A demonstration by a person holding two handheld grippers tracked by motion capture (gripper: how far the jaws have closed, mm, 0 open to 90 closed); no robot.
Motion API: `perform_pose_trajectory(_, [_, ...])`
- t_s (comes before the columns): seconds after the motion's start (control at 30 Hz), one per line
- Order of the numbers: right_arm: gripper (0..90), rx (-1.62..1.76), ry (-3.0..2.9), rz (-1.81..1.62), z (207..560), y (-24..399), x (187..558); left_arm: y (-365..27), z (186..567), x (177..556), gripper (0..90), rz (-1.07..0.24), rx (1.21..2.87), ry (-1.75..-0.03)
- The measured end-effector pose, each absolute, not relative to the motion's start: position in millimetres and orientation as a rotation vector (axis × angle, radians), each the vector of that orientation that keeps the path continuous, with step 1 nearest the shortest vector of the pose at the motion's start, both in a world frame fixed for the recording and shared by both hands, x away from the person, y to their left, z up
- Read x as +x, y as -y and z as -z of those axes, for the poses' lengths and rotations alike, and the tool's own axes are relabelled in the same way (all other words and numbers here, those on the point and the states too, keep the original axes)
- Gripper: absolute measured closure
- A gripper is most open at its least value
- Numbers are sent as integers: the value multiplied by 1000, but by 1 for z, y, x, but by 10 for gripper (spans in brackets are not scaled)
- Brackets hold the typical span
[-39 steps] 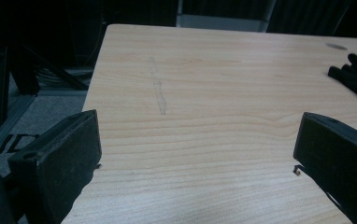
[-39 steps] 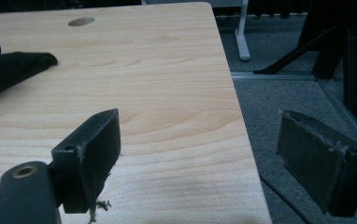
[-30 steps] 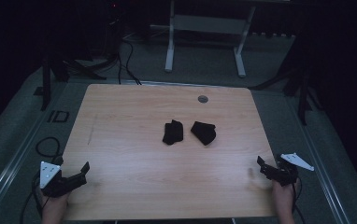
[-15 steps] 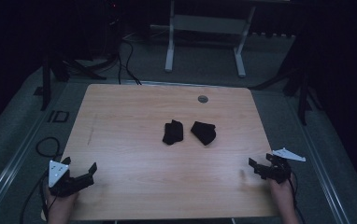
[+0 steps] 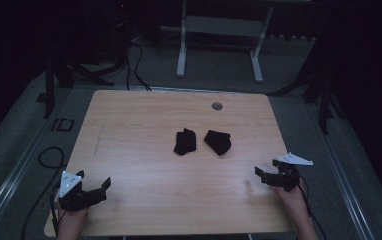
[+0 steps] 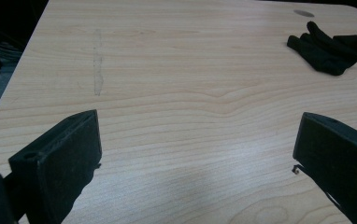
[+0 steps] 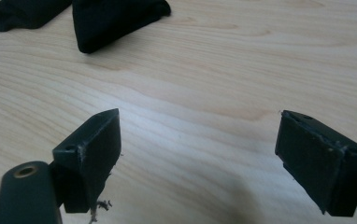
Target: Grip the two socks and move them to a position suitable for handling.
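Both grippers are sitting lower toward the table's (image 5: 129,125) near edge than a second ago, well apart from the two black cloth pieces (image 5: 185,141) (image 5: 218,141) at its middle, so reaching is yet to begin. Left gripper (image 5: 93,189) and right gripper (image 5: 264,175) are gaping wide, holding nothing.

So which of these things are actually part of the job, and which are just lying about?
Part of the job:
left black cloth piece
right black cloth piece
left gripper, jaws open
right gripper, jaws open

Just lying about:
round grey cap in the table
white frame behind the table
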State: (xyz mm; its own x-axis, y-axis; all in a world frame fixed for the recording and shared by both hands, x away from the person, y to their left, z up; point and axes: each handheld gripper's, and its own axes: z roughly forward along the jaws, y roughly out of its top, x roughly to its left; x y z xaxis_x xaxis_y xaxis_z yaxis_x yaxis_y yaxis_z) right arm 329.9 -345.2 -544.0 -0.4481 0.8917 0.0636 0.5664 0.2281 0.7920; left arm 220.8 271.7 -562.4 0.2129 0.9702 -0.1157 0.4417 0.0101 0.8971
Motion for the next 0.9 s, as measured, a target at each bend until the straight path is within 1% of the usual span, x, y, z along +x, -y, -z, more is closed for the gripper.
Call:
perform_pose_trajectory(0.13, [141, 1300, -2153, -1113, 542, 327, 344, -270, 563, 220, 14, -762, 1578, -1357])
perform_pose_trajectory(0.23, [141, 1283, -2152, -1111, 542, 321, 349, -270, 565, 222, 14, -761, 1591, -1377])
perform_pose_trajectory(0.37, [141, 1227, -2182, -1120, 537, 300, 364, -269, 564, 221, 14, -775, 1592, -1367])
perform_pose_trajectory(0.43, [141, 1227, -2182, -1120, 537, 300, 364, -269, 564, 221, 14, -777, 1591, -1363])
perform_pose_trajectory(0.47, [142, 1191, -2201, -1121, 534, 290, 374, -269, 564, 220, 14, -783, 1593, -1354])
perform_pose_trajectory(0.63, [142, 1133, -2246, -1097, 530, 276, 386, -270, 564, 220, 14, -789, 1592, -1349])
perform_pose_trajectory(0.73, [147, 1117, -2257, -1111, 528, 268, 394, -270, 564, 219, 14, -791, 1591, -1353])
perform_pose_trajectory(0.77, [163, 1111, -2266, -1118, 526, 263, 401, -270, 565, 219, 14, -792, 1591, -1352])
perform_pose_trajectory(0.83, [163, 1103, -2273, -1124, 526, 261, 404, -270, 565, 219, 14, -792, 1591, -1352])
perform_pose_trajectory(0.87, [180, 1103, -2273, -1124, 526, 261, 404, -270, 565, 220, 14, -792, 1591, -1352])
perform_pose_trajectory(0.9, [182, 1082, -2274, -1128, 526, 254, 414, -270, 565, 220, 14, -789, 1592, -1349])
